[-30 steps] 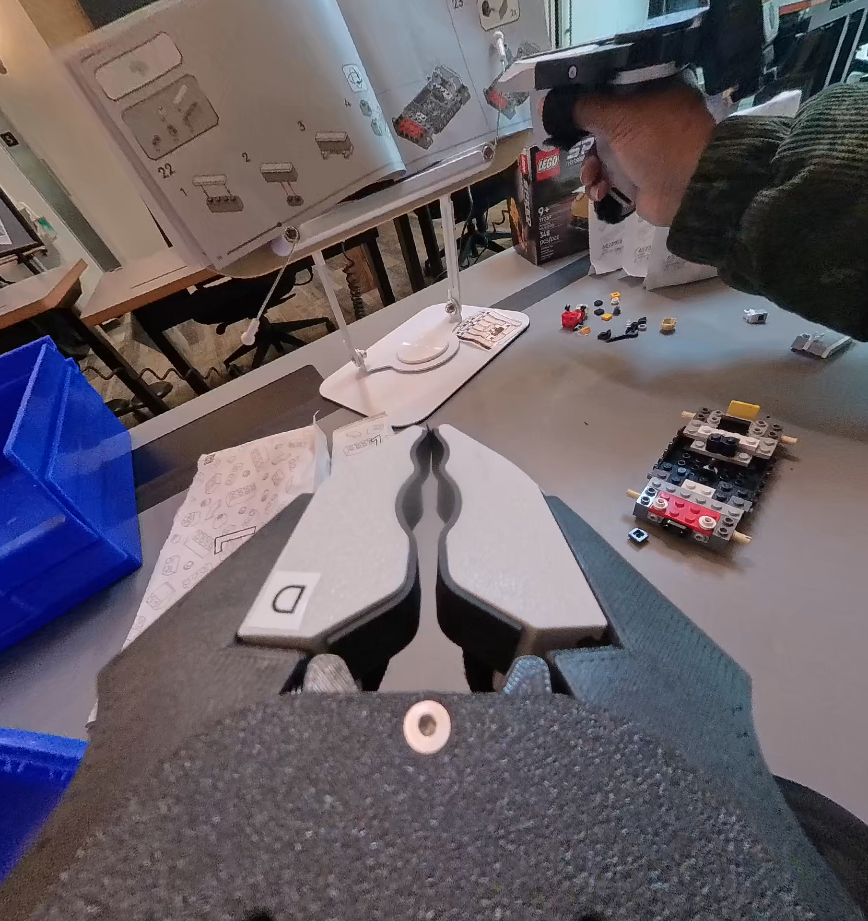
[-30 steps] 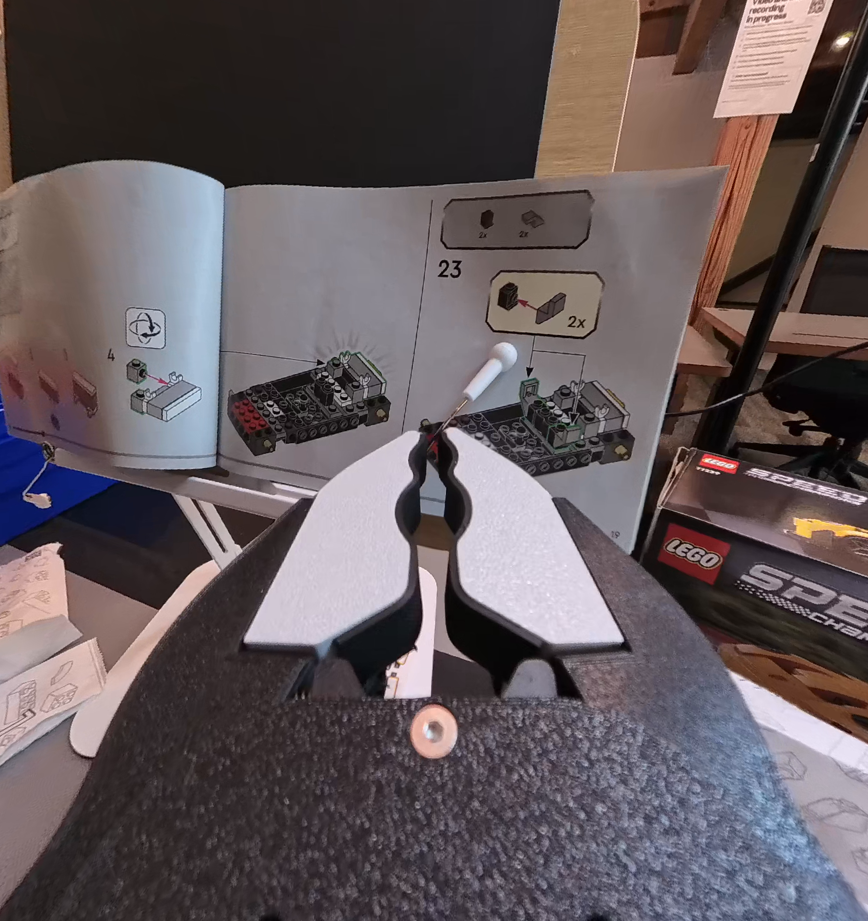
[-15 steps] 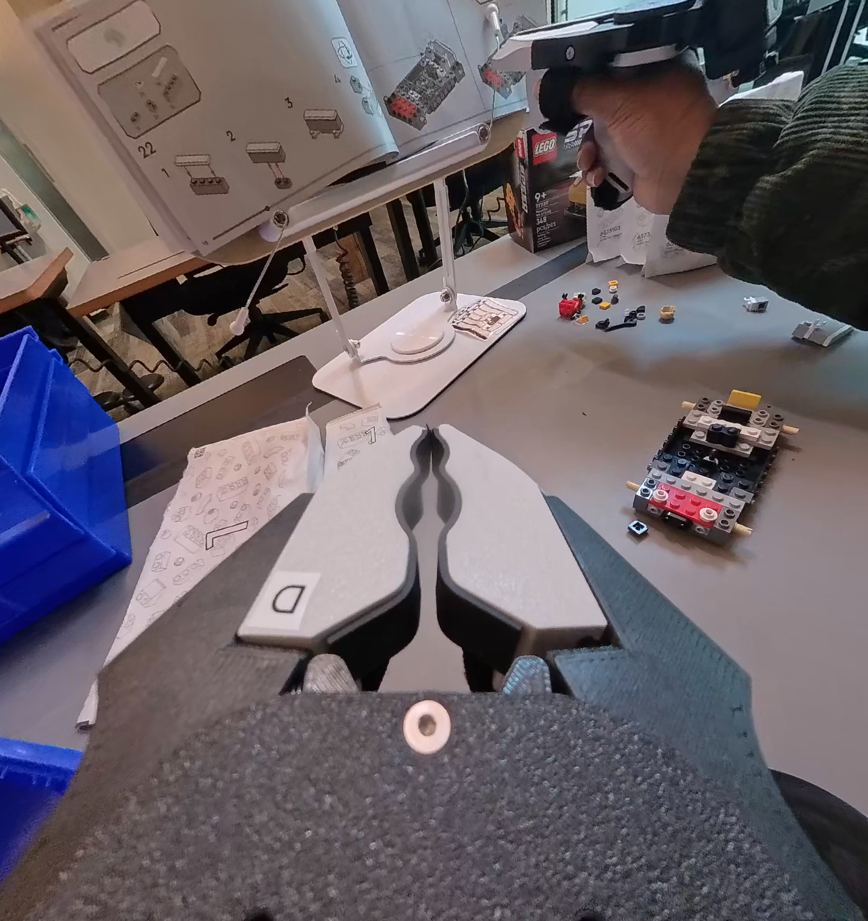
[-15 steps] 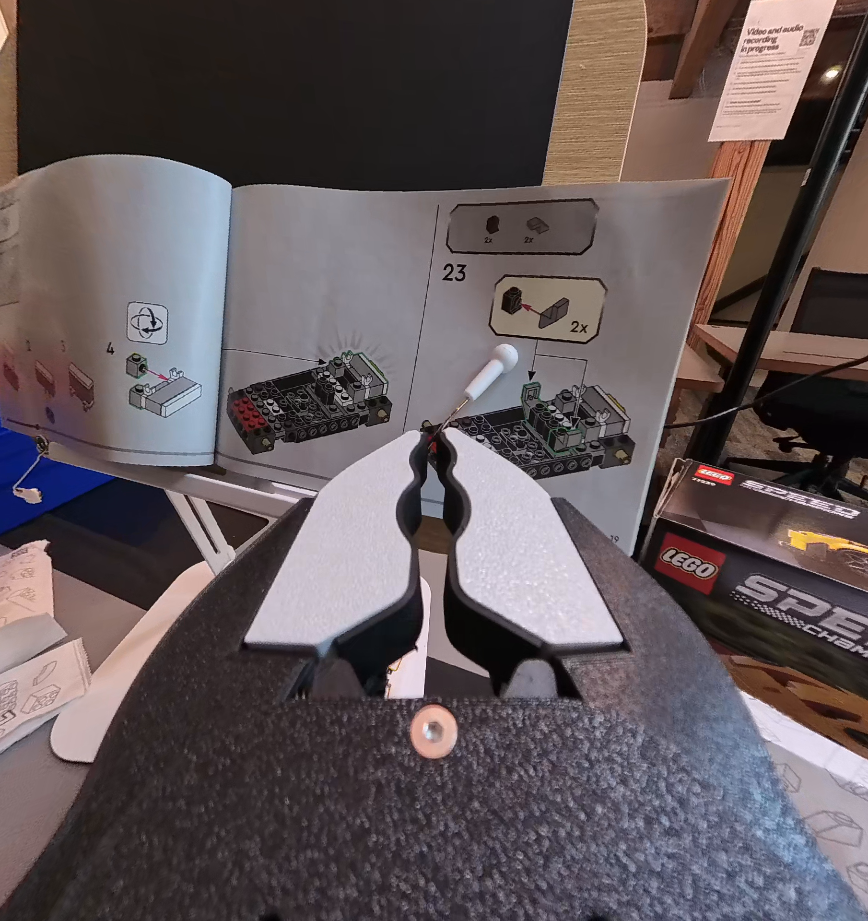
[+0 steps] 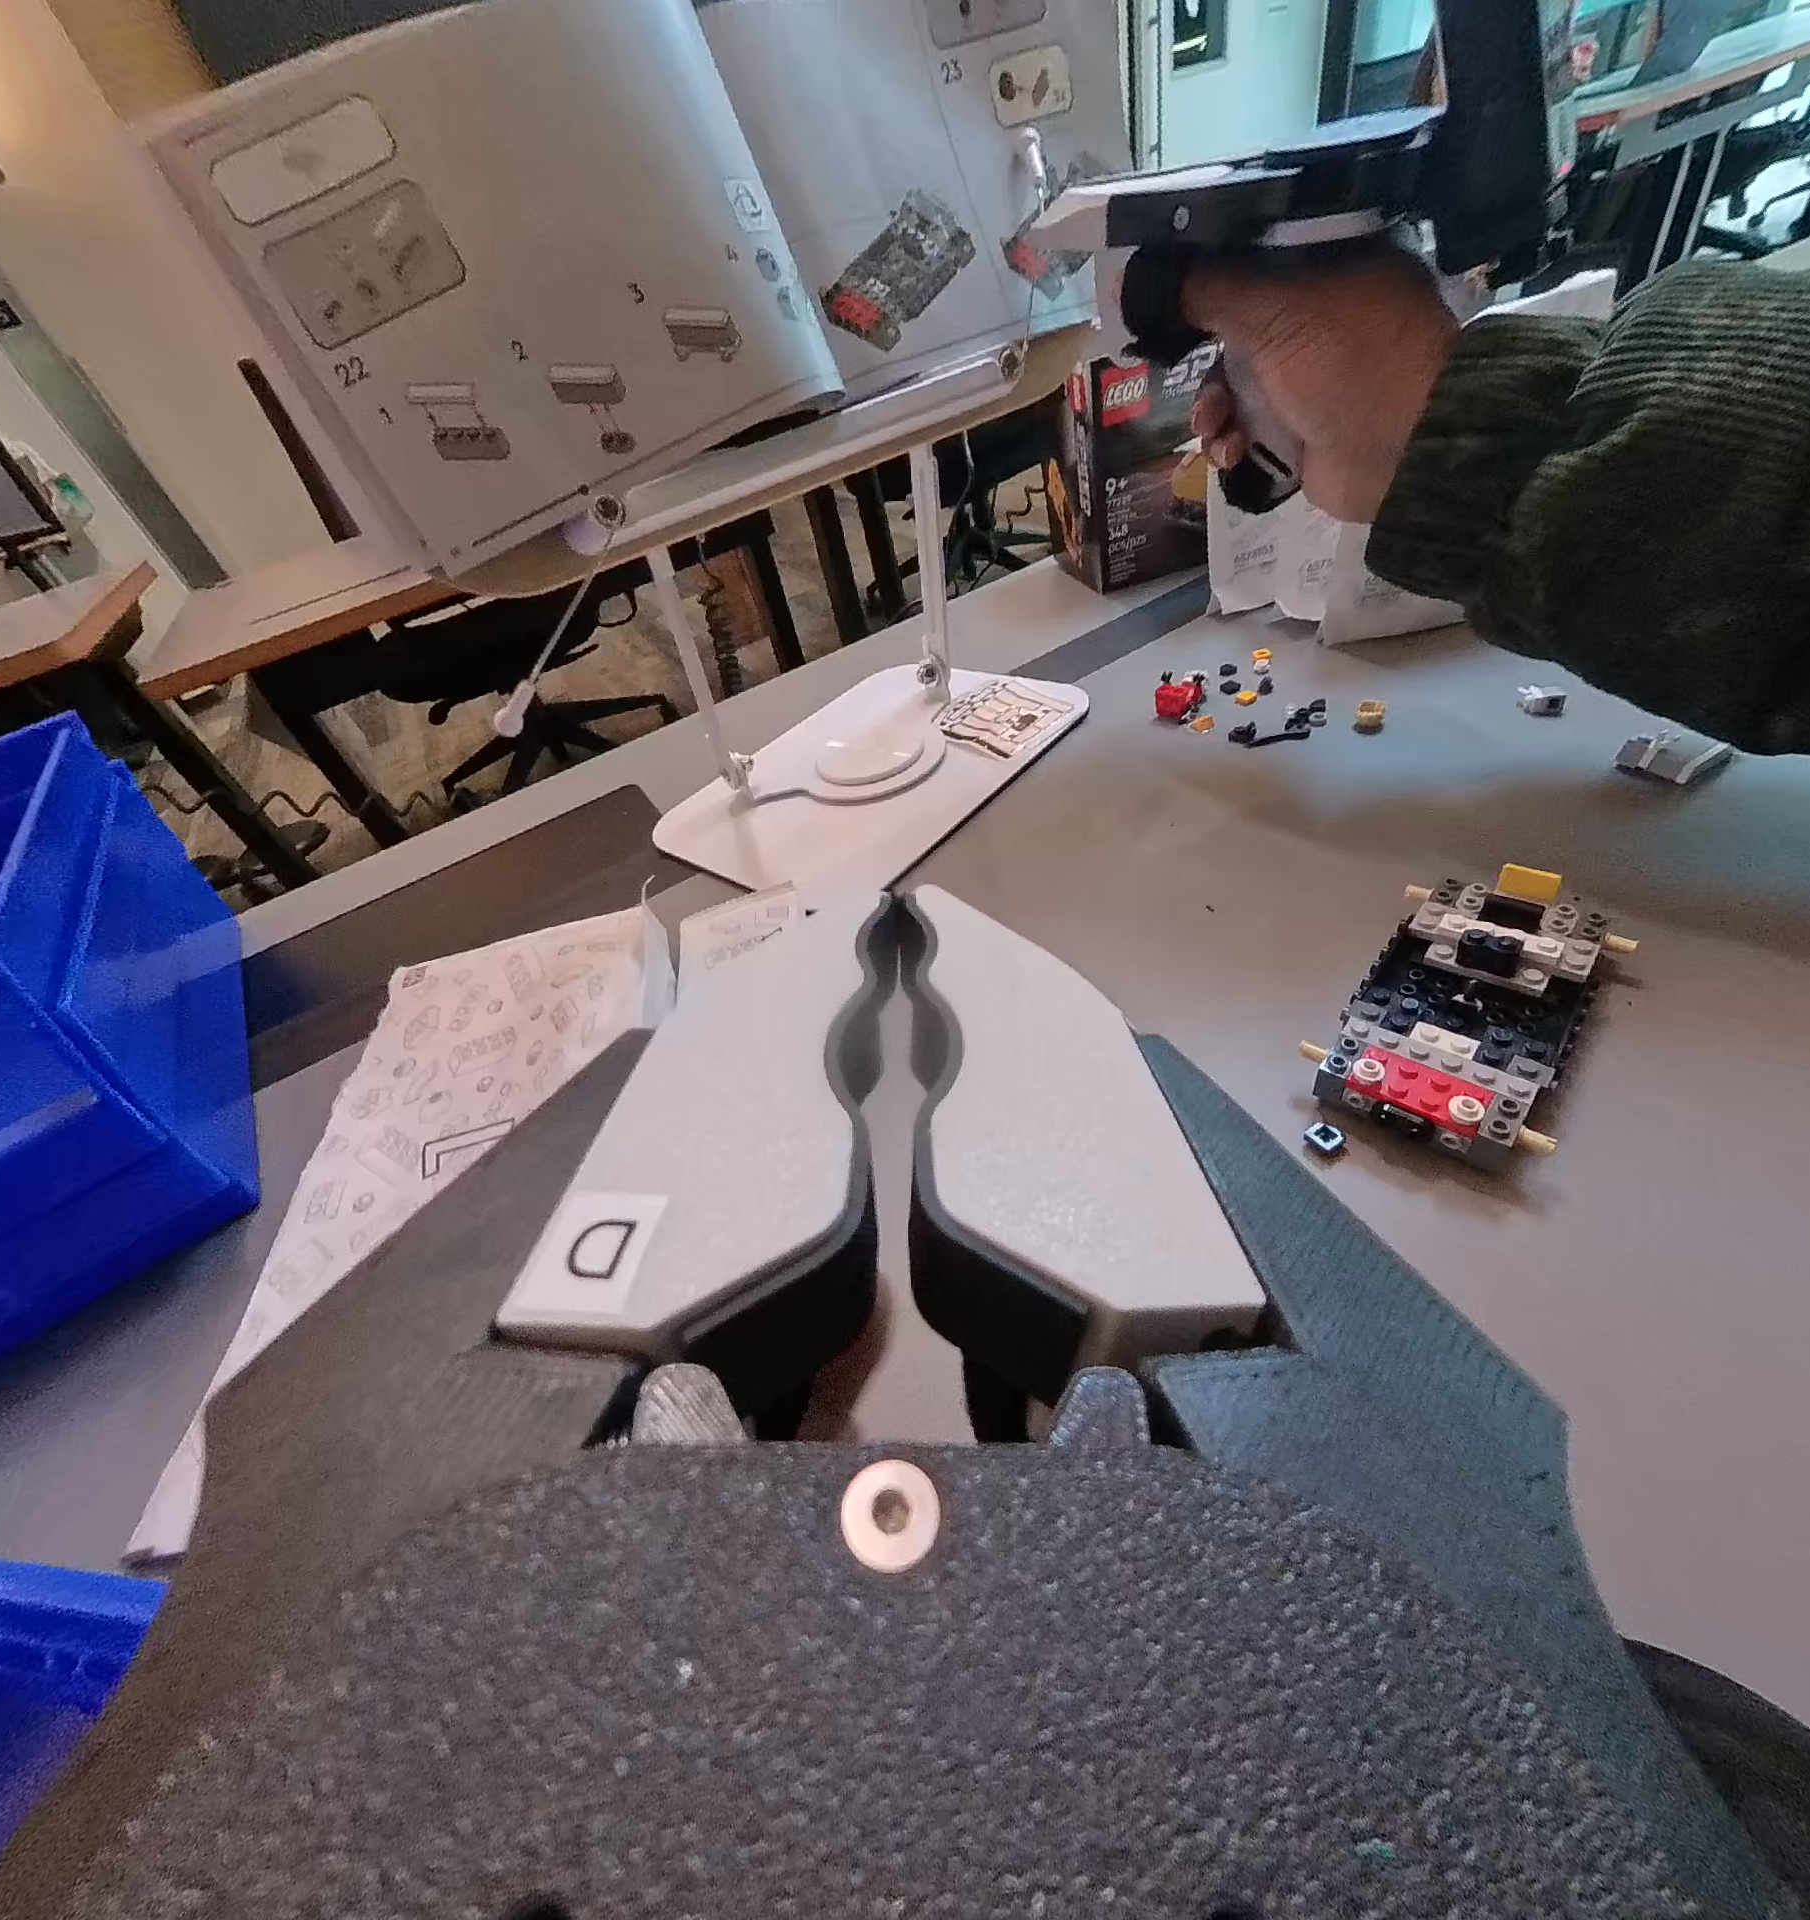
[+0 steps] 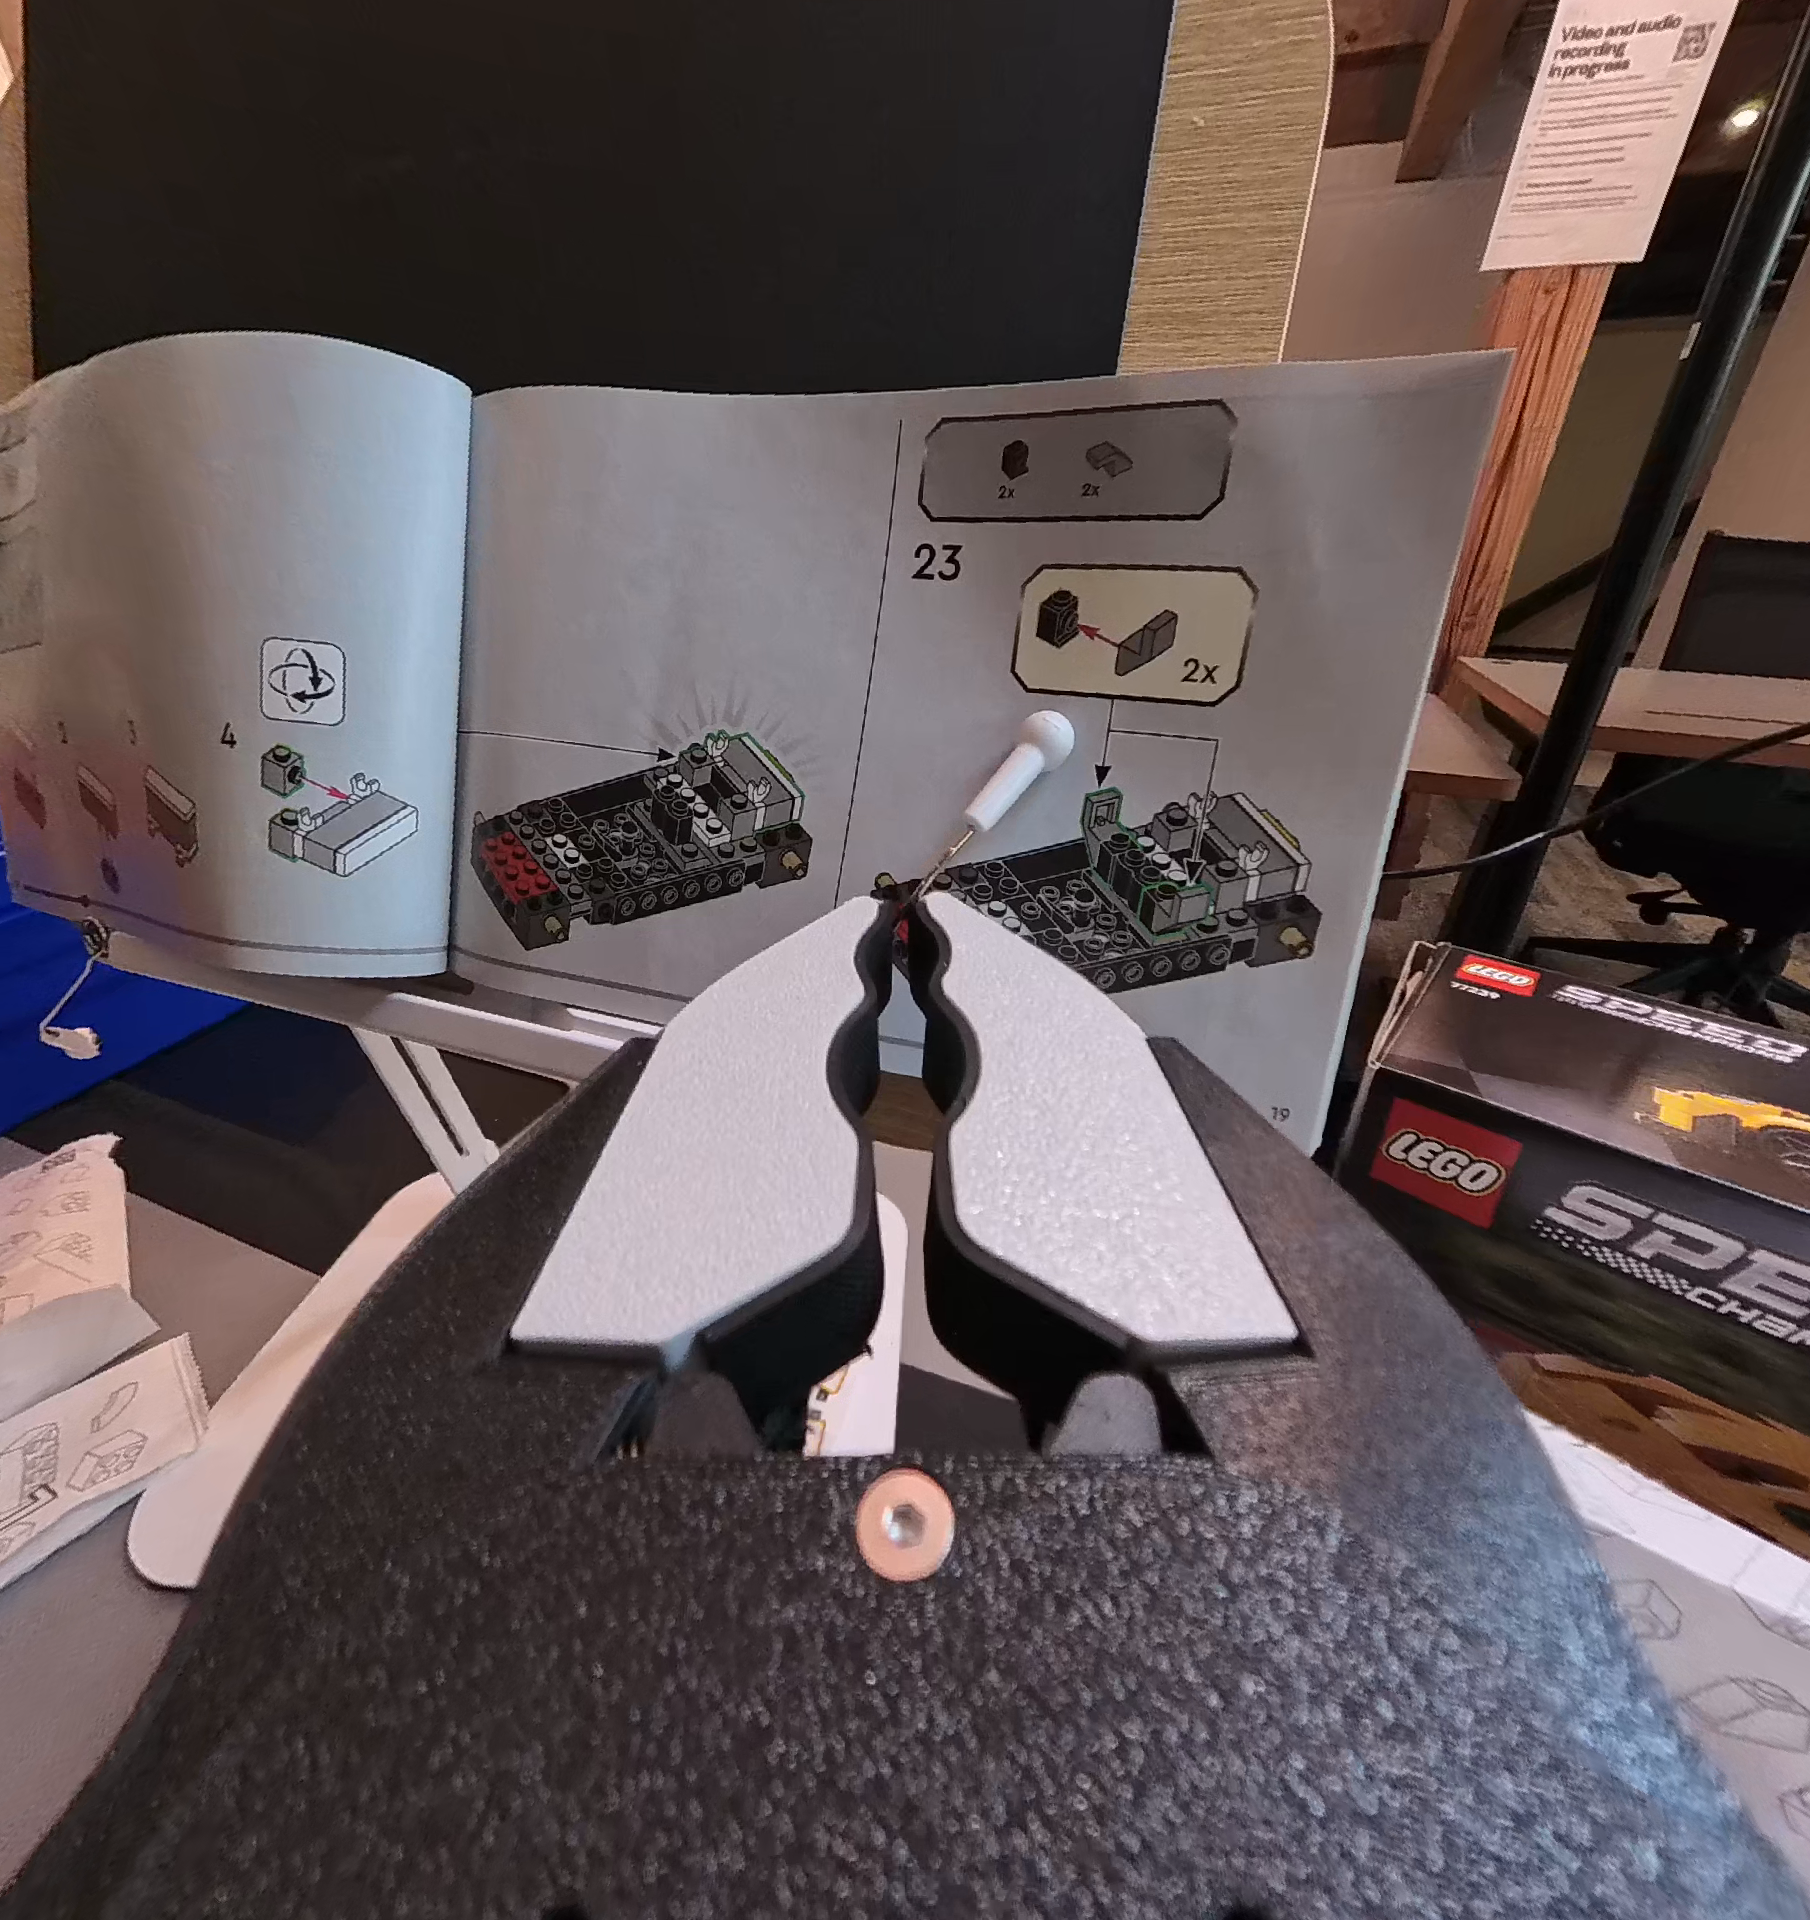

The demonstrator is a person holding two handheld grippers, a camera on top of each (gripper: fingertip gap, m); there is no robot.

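My left gripper (image 5: 896, 899) is shut with nothing between its pads and hovers over the grey table (image 5: 1192, 935), near the white book stand's base (image 5: 859, 779). A part-built brick car chassis (image 5: 1462, 1023) in black, grey and red lies to its right. My right gripper (image 6: 899, 909) is raised in front of the open instruction booklet (image 6: 672, 644) on the stand. Its tips are closed on the thin wire of the white-tipped page holder (image 6: 1020, 764). It also shows in the left wrist view (image 5: 1052, 223), held by a hand in a green sleeve.
A blue bin (image 5: 70, 987) stands at the left, with printed paper bags (image 5: 444, 1060) beside it. Small loose bricks (image 5: 1244, 701) and a grey piece (image 5: 1670, 753) lie at the back of the table. A set box (image 6: 1628, 1143) stands right of the booklet. Spacing between my two grippers at the tips: around 35 cm. The grey piece (image 5: 1670, 753) is about 35 cm from both grippers' fingertips.
My right gripper's tips have closed a little more on the page holder's wire and stay at the booklet. My left gripper stays shut and has shifted only slightly.
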